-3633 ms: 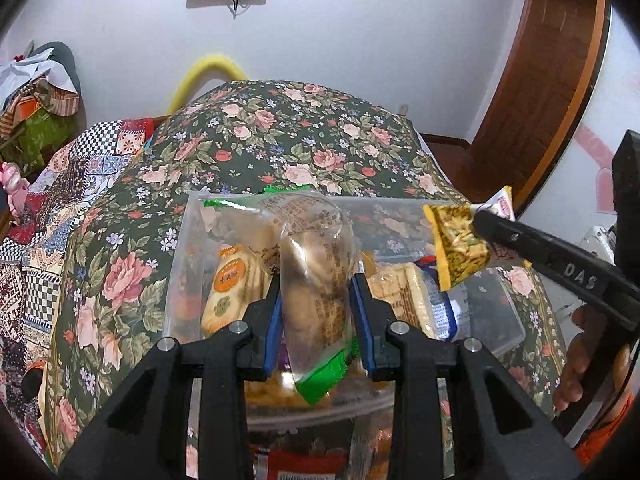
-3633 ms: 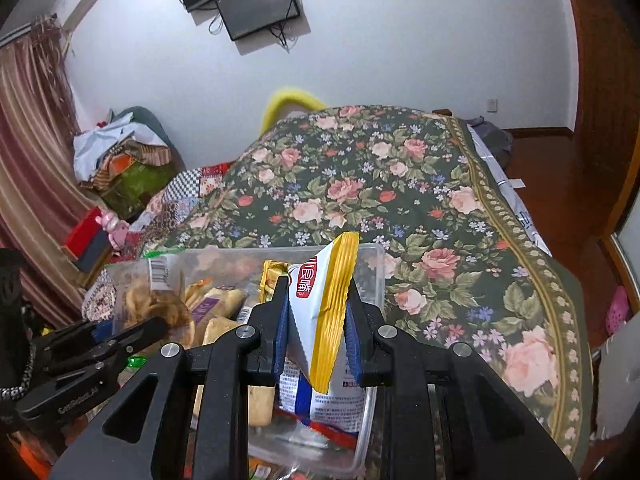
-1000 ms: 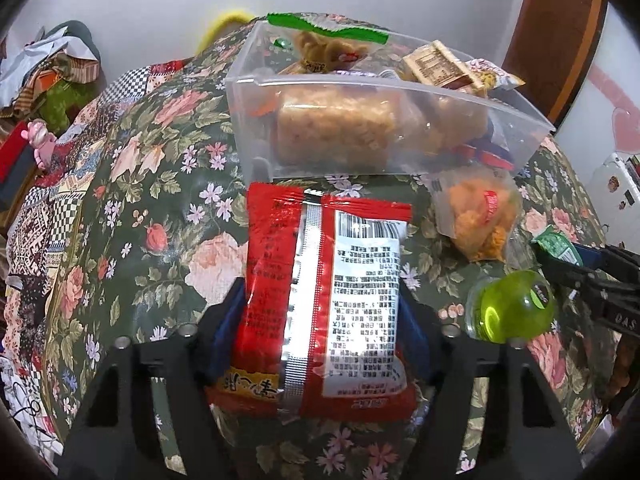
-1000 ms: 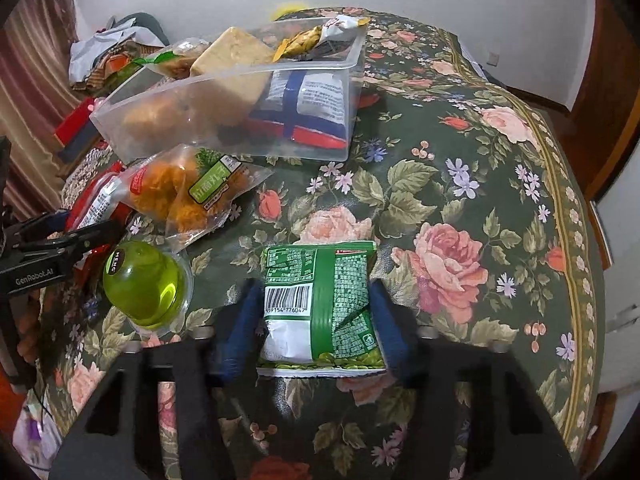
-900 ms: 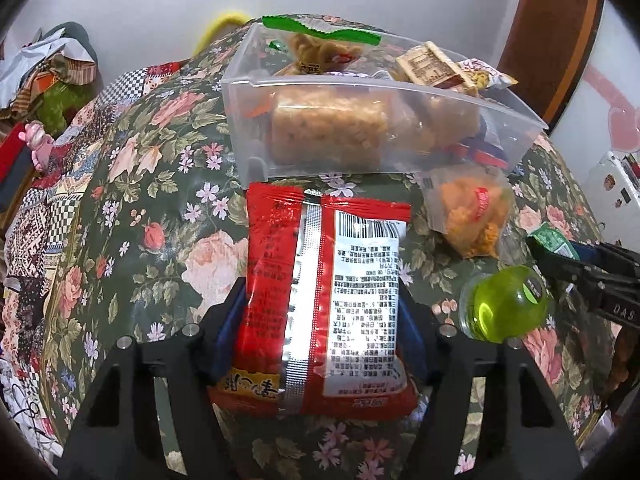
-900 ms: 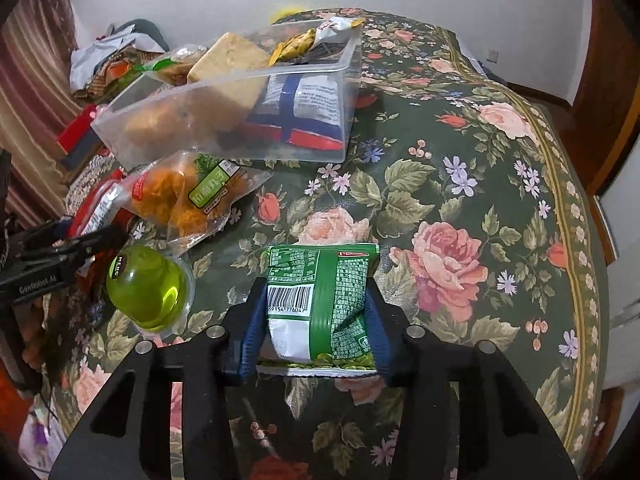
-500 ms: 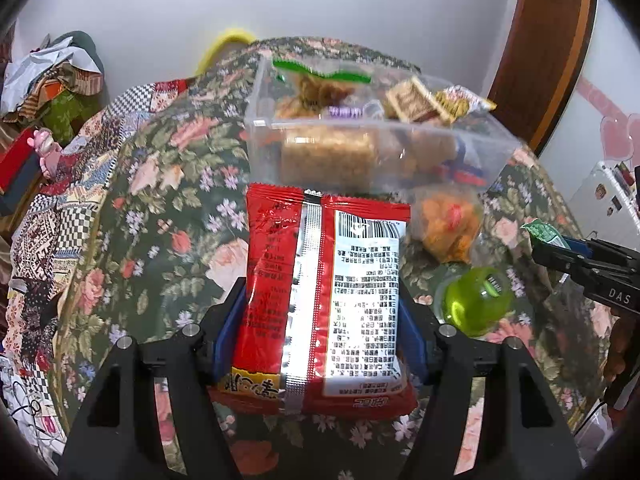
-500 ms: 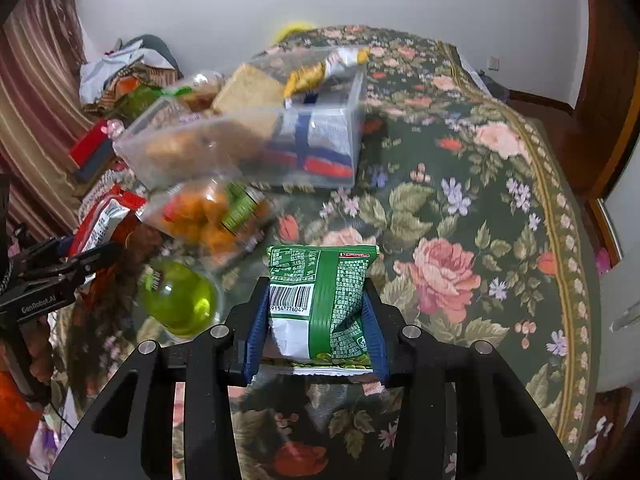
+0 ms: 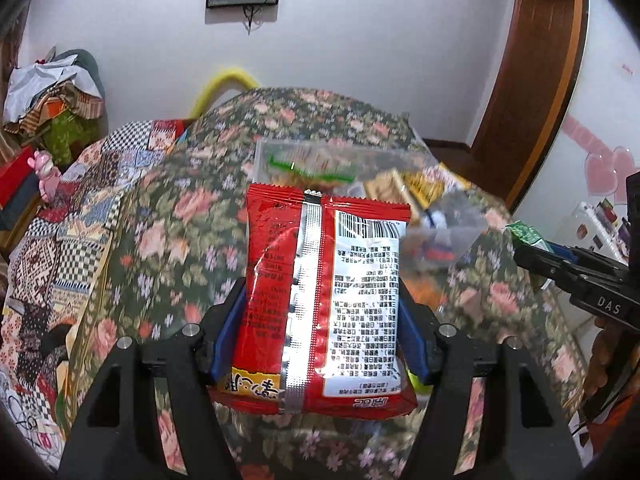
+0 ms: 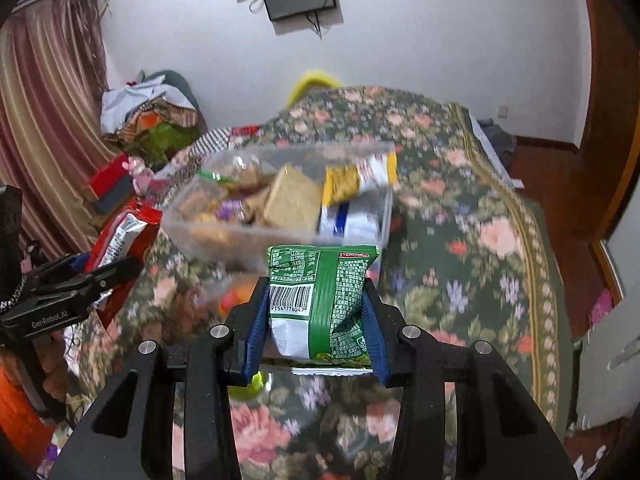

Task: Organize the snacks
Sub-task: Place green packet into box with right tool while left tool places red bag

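My left gripper (image 9: 320,332) is shut on a red snack packet (image 9: 326,300), back side up, held in the air short of the clear plastic bin (image 9: 460,236). My right gripper (image 10: 316,320) is shut on a green snack packet (image 10: 320,300), also held up in front of the bin (image 10: 280,236). The bin holds several snacks and stands on the floral cloth (image 10: 460,240). In the right wrist view the left gripper (image 10: 92,276) with the red packet (image 10: 120,236) shows at the left. In the left wrist view the right gripper (image 9: 532,248) shows at the right.
An orange snack bag (image 10: 232,296) and a green jelly cup (image 10: 256,380) lie on the cloth just below my right gripper, mostly hidden. Piled clothes (image 10: 148,116) and a curtain (image 10: 44,128) are at the left. A wooden door frame (image 9: 532,80) is at the right.
Both grippers closed on their packets, lifted them off the cloth and are moving them toward the bin. The view is blurred by the motion.
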`<act>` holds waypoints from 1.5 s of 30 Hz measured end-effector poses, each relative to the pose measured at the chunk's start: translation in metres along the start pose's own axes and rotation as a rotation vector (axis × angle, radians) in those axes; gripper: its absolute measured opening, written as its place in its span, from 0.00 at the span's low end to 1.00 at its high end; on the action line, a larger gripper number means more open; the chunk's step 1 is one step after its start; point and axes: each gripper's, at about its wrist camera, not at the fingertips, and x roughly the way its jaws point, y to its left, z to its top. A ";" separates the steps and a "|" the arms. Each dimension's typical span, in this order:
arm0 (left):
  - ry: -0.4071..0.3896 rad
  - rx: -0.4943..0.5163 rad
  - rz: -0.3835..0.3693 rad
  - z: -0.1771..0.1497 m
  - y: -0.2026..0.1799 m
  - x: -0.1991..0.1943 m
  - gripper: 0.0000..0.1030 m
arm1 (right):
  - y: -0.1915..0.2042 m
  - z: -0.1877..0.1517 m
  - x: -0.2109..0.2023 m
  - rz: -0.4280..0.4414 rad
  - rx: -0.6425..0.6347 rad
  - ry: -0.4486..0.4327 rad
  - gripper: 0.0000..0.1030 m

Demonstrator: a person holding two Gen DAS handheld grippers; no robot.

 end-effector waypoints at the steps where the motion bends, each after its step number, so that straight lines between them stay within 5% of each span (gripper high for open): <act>1: -0.009 0.004 -0.001 0.006 -0.002 0.000 0.65 | 0.001 0.006 0.000 0.002 -0.003 -0.011 0.38; 15: -0.060 0.001 -0.019 0.059 -0.023 0.027 0.65 | 0.003 0.054 0.015 0.008 -0.009 -0.092 0.38; 28: -0.006 -0.032 0.030 0.086 -0.023 0.094 0.65 | -0.006 0.067 0.066 0.004 0.014 -0.034 0.38; 41: 0.018 -0.055 0.092 0.085 -0.019 0.121 0.66 | -0.013 0.059 0.083 -0.006 0.013 0.025 0.41; 45: 0.018 -0.035 0.080 0.083 -0.021 0.114 0.71 | -0.013 0.060 0.080 -0.012 0.013 0.031 0.55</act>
